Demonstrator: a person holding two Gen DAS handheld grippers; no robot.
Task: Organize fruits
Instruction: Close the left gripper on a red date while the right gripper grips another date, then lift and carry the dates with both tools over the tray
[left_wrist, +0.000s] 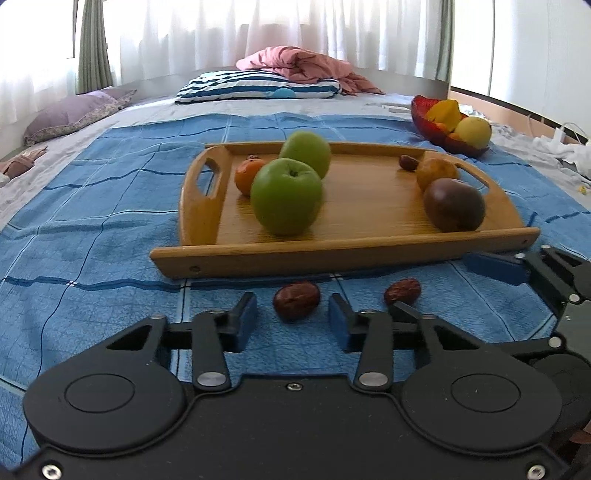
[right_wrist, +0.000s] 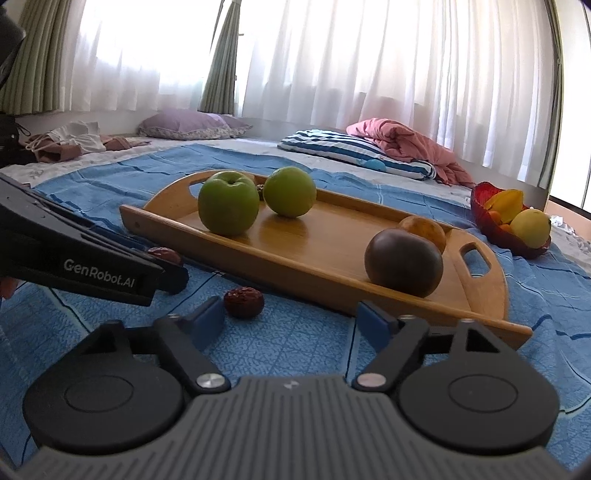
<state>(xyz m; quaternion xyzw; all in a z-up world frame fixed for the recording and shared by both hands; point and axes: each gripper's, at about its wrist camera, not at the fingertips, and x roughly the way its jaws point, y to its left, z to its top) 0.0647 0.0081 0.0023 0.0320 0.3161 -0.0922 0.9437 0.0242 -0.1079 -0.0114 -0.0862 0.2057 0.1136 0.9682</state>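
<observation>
The left gripper (left_wrist: 292, 319) sat low over the blue blanket (left_wrist: 92, 229), its jaws bracketing a wrinkled red date (left_wrist: 296, 300) just short of the wooden tray (left_wrist: 332, 254). The blue pads (left_wrist: 246, 314) stood a little off the fruit on both sides, so nothing was gripped yet. The right gripper (right_wrist: 291, 319) hung spread apart and empty, with the second date (right_wrist: 243, 302) lying just outside its left finger rather than between the jaws. Two green apples (left_wrist: 286, 195), a tangerine (left_wrist: 246, 176), and a dark passion fruit (left_wrist: 453, 204) already rested on the tray. Risk here, I judged: the small, rounded date could squirt forward out of closing pads, or they could pinch the soft blanket. The two grippers worked close together and could knock.
</observation>
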